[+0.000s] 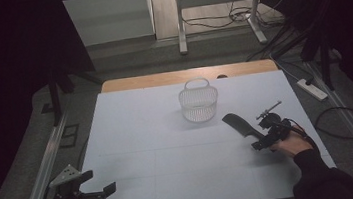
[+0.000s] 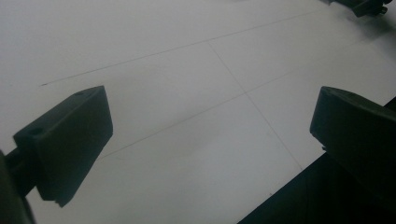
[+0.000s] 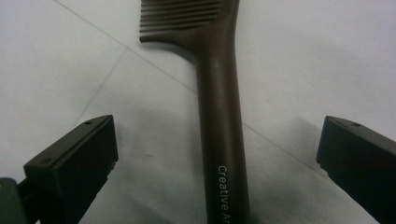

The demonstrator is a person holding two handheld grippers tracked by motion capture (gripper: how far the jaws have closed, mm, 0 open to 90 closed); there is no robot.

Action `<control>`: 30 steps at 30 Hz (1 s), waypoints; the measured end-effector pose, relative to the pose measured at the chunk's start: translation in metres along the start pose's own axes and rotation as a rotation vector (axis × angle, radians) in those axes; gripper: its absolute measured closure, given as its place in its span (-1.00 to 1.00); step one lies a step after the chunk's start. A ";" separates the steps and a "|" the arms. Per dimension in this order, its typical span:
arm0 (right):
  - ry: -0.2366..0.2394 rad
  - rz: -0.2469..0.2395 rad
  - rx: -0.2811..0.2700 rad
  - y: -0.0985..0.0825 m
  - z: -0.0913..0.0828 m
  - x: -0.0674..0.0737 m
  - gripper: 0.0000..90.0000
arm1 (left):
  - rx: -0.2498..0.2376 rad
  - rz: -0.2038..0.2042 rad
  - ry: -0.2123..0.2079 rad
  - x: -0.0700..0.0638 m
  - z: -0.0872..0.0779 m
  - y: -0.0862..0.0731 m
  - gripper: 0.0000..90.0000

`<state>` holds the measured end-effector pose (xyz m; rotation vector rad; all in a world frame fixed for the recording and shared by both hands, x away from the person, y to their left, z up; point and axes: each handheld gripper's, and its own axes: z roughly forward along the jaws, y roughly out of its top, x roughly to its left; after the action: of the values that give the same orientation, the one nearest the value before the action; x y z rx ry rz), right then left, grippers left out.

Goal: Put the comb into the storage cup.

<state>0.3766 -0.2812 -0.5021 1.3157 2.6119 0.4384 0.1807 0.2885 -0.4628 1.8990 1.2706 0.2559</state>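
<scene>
A dark comb lies flat on the white table top, right of centre, teeth end toward the basket. My right gripper is open, low over the comb's handle end. In the right gripper view the handle runs up between the two spread jaws, untouched, with teeth at the top and white lettering "Creative" near the bottom. A white mesh basket with a loop handle stands upright behind the comb. My left gripper hovers open at the near left corner, its fingers wide apart over bare table.
The table's near edge shows dark in the left gripper view. A wooden strip borders the far edge. A power strip and cables lie on the floor to the right; a metal frame stands beyond the table.
</scene>
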 end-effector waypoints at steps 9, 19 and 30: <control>-0.013 -0.001 0.026 -0.001 0.005 0.002 -1.00 | 0.001 0.001 0.000 0.000 0.000 0.000 -1.00; -0.002 -0.008 0.028 0.002 -0.001 0.003 -0.62 | -0.001 0.001 -0.004 0.000 0.000 0.000 -1.00; 0.021 -0.033 0.005 0.003 -0.009 0.002 0.41 | 0.001 0.003 -0.003 0.000 0.000 0.000 -1.00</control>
<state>0.3756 -0.2795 -0.4927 1.2739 2.6491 0.4428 0.1810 0.2880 -0.4627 1.9015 1.2665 0.2543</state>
